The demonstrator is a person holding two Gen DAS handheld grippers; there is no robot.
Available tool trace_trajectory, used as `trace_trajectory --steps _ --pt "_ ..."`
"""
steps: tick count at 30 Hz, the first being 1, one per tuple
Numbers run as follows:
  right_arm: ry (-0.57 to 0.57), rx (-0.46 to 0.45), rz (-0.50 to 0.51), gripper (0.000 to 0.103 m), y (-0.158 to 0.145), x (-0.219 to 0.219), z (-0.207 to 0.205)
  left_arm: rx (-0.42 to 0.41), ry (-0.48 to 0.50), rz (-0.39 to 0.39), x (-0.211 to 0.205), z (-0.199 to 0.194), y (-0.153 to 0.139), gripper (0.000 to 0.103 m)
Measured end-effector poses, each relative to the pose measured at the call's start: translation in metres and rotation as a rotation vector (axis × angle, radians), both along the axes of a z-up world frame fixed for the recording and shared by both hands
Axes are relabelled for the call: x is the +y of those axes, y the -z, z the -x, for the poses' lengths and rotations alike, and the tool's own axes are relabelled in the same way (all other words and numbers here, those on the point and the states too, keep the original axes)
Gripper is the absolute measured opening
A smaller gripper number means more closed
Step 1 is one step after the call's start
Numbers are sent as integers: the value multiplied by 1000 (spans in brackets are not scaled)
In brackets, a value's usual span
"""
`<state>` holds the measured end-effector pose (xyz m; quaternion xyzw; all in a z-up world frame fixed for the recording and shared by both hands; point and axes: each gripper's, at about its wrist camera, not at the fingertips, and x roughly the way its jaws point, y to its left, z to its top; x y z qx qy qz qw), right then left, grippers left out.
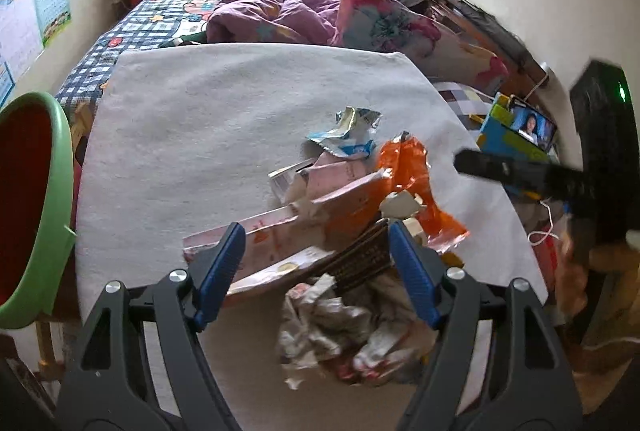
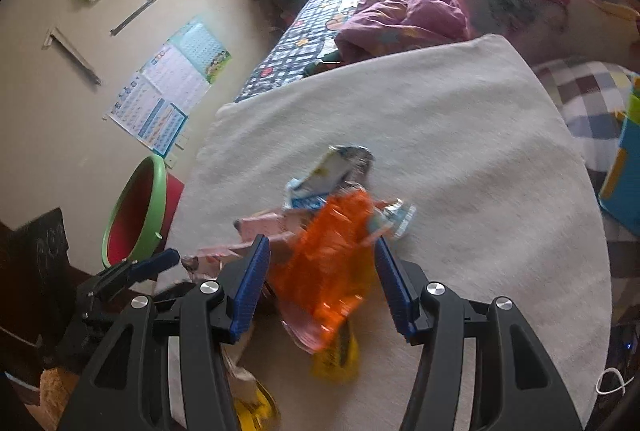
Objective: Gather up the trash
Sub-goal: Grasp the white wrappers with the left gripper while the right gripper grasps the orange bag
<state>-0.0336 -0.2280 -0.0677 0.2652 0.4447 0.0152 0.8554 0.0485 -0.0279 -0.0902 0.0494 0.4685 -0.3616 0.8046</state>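
Observation:
A heap of trash lies on a white cloth-covered table (image 1: 208,119): an orange plastic wrapper (image 1: 404,167), a blue-and-silver foil wrapper (image 1: 352,135), torn pink cardboard (image 1: 280,235) and crumpled white paper (image 1: 332,323). My left gripper (image 1: 316,243) is open, its blue fingers either side of the pink cardboard and a brown corrugated piece (image 1: 360,259). My right gripper (image 2: 320,259) is open above the orange wrapper (image 2: 332,247), with the foil wrapper (image 2: 332,171) beyond. A yellow wrapper (image 2: 336,359) lies below it. The right gripper shows in the left wrist view (image 1: 520,171).
A green-rimmed red bin (image 1: 36,207) stands left of the table, also in the right wrist view (image 2: 136,211). A bed with purple bedding (image 1: 276,7) lies behind. A phone (image 1: 532,127) and a colourful box (image 1: 508,139) sit to the right. A poster (image 2: 168,87) hangs on the wall.

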Motion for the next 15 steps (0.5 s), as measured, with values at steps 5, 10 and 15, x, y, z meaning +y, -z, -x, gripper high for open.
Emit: trace_trajectory --steps 5,10,15 --pt "-7 19 -14 57 7 -4 13 11 -25 5 -6 9 2 71" --pt "-36 50 -47 57 25 -1 1 8 -97 9 -10 10 -1 71" --pt "-27 83 -151 57 45 -7 -17 0 -162 7 5 13 -4 71"
